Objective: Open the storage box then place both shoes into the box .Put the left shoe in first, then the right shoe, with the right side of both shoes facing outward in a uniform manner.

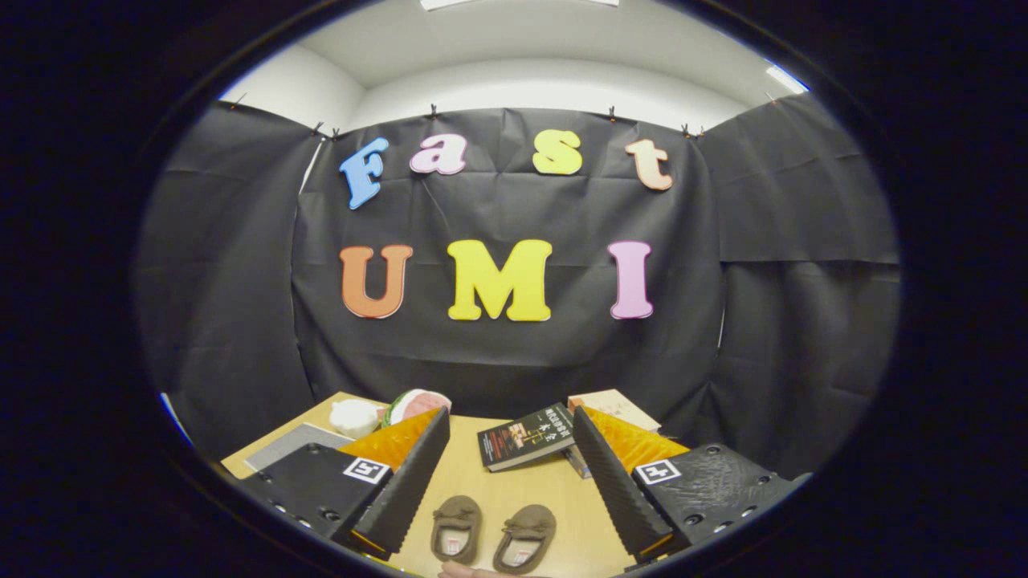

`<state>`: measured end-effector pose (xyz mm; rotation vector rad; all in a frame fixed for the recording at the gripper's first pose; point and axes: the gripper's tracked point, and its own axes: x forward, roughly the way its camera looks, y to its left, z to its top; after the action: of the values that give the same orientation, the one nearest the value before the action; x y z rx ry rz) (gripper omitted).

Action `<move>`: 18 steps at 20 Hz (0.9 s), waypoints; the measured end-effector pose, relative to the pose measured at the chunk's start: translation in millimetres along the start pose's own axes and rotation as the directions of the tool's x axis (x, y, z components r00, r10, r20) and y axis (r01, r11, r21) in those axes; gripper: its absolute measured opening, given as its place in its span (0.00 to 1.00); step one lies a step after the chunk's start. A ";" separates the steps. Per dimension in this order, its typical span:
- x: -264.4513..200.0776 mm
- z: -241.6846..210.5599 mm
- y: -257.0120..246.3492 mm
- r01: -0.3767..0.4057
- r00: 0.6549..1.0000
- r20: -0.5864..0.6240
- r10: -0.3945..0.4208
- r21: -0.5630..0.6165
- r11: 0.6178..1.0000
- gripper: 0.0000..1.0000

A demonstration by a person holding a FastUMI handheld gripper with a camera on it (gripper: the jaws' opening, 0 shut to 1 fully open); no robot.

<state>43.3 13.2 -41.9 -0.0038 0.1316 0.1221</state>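
Between your fingers, low on the wooden table (514, 490): one pair of brown slippers, toes pointing away from you, lying side by side and just apart. Left-hand shoe (456, 527); right-hand shoe (524, 537). Which is the left shoe of the pair you should judge from toe shape before committing; a wrong pick reverses the required order.

Gripper (511, 474): fingers spread wide, nothing between the pads, nothing touched.

Beyond the fingertips: a dark book (524, 436), tilted, resting partly on a pale book (614, 405). Beyond your left finger: a white rounded object (354, 417) and a pink-and-green item (416, 403), both partly hidden. Beside that finger, a grey flat sheet (295, 444).

Below the shoes, a fingertip-like edge of a hand (474, 571) shows.

Storage box: not located from here, so its lid state cannot be told; opening it comes first.

Risks, as judgement:
- Reaching for a shoe before the box is open breaks the sequence.
- Shoes lie close; wide fingers descending on one may nudge the other and turn it.
- Soft uppers may collapse under a pinch and let the shoe rotate, spoiling the outward-facing side.
- Books beyond could be swept by a forward reach.
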 end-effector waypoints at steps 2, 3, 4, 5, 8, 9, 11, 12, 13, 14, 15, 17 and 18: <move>10.7 -11.4 10.4 -0.027 0.999 -0.026 0.027 0.005 1.000 0.95; 15.8 -18.8 13.9 -0.038 0.998 -0.041 0.038 0.006 0.999 0.95; 21.1 -25.9 19.4 -0.050 0.997 -0.061 0.051 0.010 0.999 0.95; 26.3 -34.6 26.4 -0.067 0.994 -0.080 0.068 0.016 0.998 0.95; 40.7 -64.4 48.5 -0.113 0.983 -0.145 0.115 0.019 0.993 0.95; 44.9 -73.9 56.2 -0.131 0.977 -0.165 0.132 0.018 0.991 0.94; 54.0 -96.2 78.0 -0.178 0.961 -0.211 0.179 0.025 0.984 0.93; 58.9 -105.3 91.6 -0.206 0.951 -0.231 0.207 0.026 0.978 0.94; 62.4 -118.5 105.0 -0.234 0.937 -0.257 0.235 0.035 0.972 0.94; 67.5 -132.3 120.0 -0.269 0.919 -0.286 0.273 0.054 0.962 0.96; 73.8 -144.3 135.1 -0.297 0.899 -0.313 0.307 0.079 0.951 0.96; 82.4 -166.3 168.0 -0.365 0.850 -0.353 0.392 0.142 0.920 0.96; 85.9 -178.1 182.9 -0.396 0.821 -0.377 0.429 0.167 0.903 0.96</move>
<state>82.3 203.0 -229.0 0.0823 0.5576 0.5555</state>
